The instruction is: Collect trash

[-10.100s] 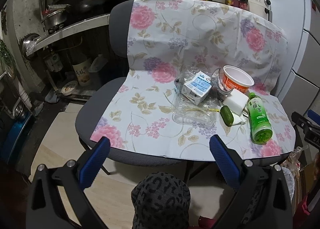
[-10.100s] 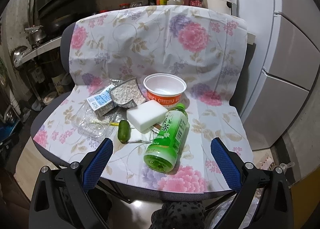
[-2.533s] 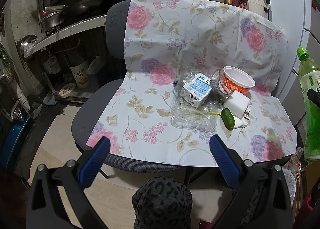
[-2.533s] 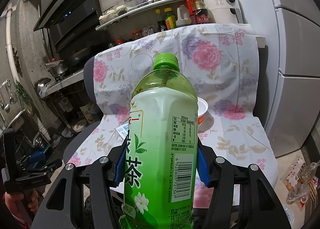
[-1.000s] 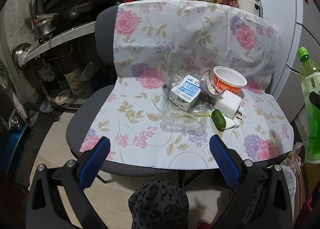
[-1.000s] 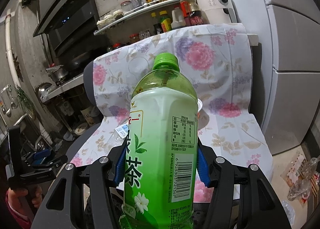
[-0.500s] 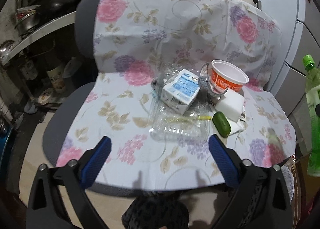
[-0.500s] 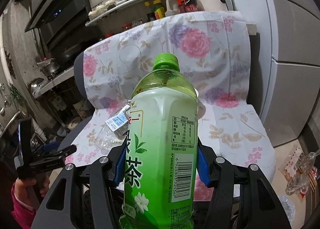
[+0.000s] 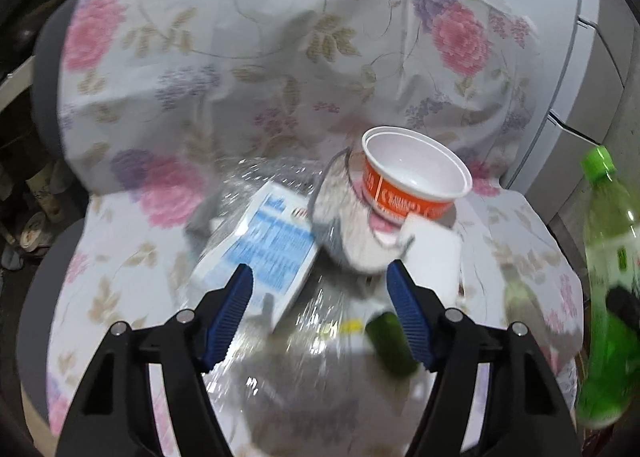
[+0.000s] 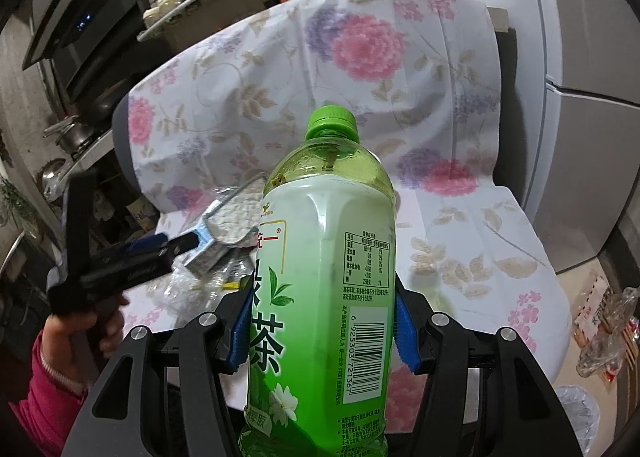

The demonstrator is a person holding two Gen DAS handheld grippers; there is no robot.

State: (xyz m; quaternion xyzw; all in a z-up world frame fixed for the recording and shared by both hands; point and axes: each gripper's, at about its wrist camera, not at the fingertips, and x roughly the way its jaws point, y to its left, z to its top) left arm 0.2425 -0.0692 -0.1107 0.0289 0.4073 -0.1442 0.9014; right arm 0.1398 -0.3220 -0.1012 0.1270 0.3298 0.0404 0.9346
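Right hand-held gripper (image 10: 322,331) clamped on upright green tea bottle (image 10: 324,257), raised beside the flowered chair cover (image 9: 280,37). Left hand-held gripper (image 9: 320,297) partly open, jaws just closing, empty, over blue-and-white carton (image 9: 260,253) left of orange cup (image 9: 416,185).

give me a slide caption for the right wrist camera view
Right gripper holds a green tea bottle upright over the floral-covered chair, while the left gripper reaches the trash pile.
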